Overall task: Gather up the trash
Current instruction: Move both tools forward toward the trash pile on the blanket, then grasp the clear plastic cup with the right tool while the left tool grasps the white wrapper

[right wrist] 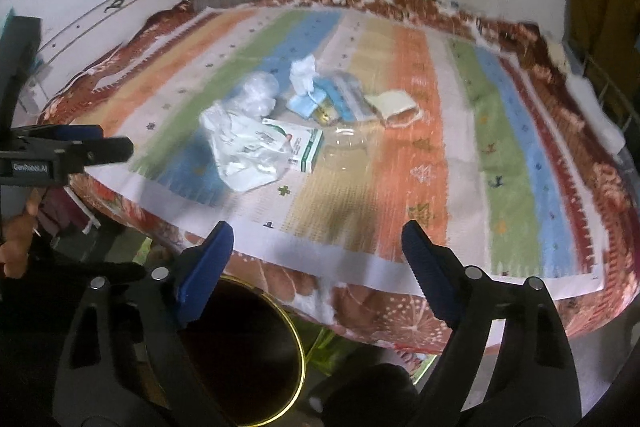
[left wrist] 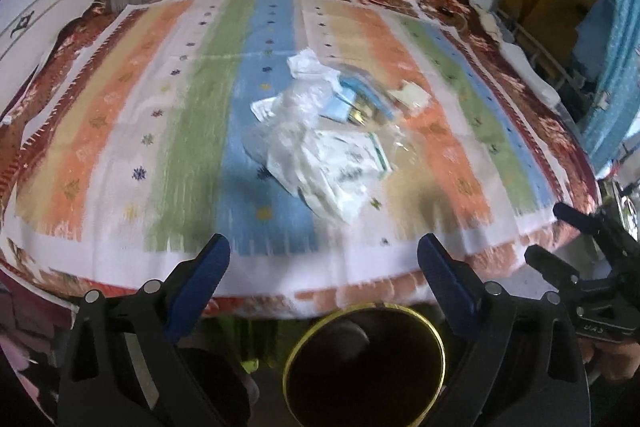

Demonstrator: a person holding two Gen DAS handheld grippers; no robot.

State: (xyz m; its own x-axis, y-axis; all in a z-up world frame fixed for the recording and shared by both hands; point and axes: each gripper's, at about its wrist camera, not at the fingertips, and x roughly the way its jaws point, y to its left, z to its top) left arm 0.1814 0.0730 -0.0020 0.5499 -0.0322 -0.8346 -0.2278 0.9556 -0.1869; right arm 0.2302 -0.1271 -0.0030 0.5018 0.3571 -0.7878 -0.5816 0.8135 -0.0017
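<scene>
We hold both grippers at the near edge of the bed (left wrist: 360,267), above a dark bin (left wrist: 364,367) with a yellow rim. The trash pile (left wrist: 320,139) lies ahead of both sets of jaws, well apart from them, in the middle of the striped cloth (right wrist: 512,155). From the left gripper (left wrist: 324,259) the pile sits straight ahead; from the right gripper (right wrist: 318,247) it sits ahead and to the left. So the left looks better lined up for the first reach. Both sets of jaws stand wide apart with nothing between them. The green-and-white box (right wrist: 304,147), at the pile's near edge, lies roughly crosswise to the right jaws.
</scene>
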